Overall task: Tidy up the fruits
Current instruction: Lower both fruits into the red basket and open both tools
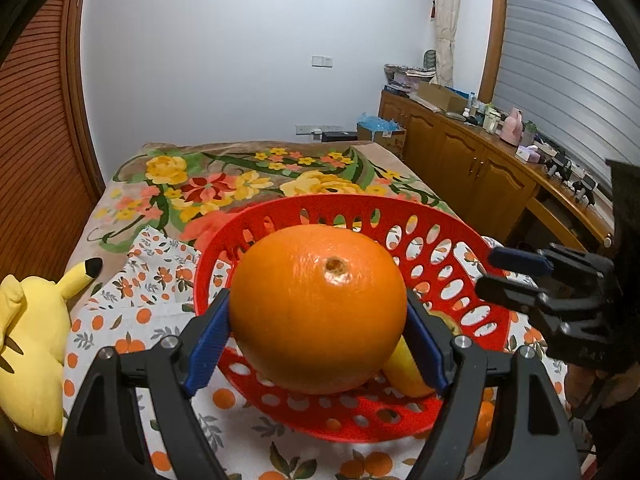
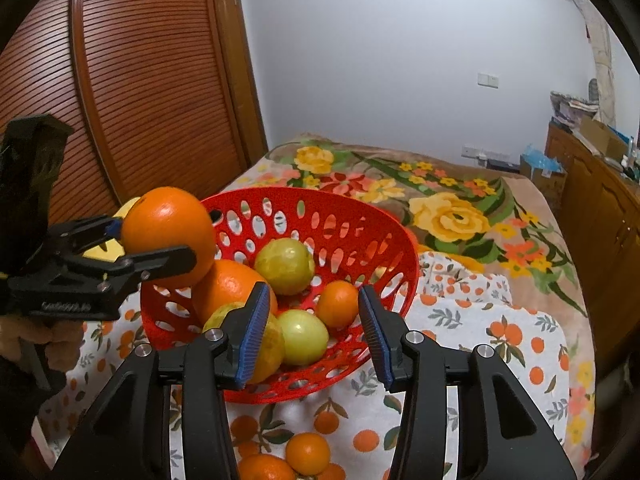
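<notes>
My left gripper (image 1: pixel 318 322) is shut on a large orange (image 1: pixel 318 308) and holds it above the near-left rim of the red perforated basket (image 1: pixel 432 216). In the right wrist view the same orange (image 2: pixel 168 232) hangs in the left gripper (image 2: pixel 160 240) over the basket's (image 2: pixel 360 216) left edge. The basket holds another large orange (image 2: pixel 228 284), several yellow-green fruits (image 2: pixel 285 266) and a small tangerine (image 2: pixel 338 304). My right gripper (image 2: pixel 312 336) is open and empty, just in front of the basket. It also shows in the left wrist view (image 1: pixel 492 274), at the basket's right side.
The basket sits on an orange-print cloth (image 2: pixel 500 344) over a floral blanket (image 2: pixel 452 208) on a bed. Three loose tangerines (image 2: pixel 308 452) lie on the cloth below my right gripper. A yellow plush toy (image 1: pixel 32 340) lies left. Wooden cabinets (image 1: pixel 480 168) stand right, a slatted wardrobe (image 2: pixel 152 92) left.
</notes>
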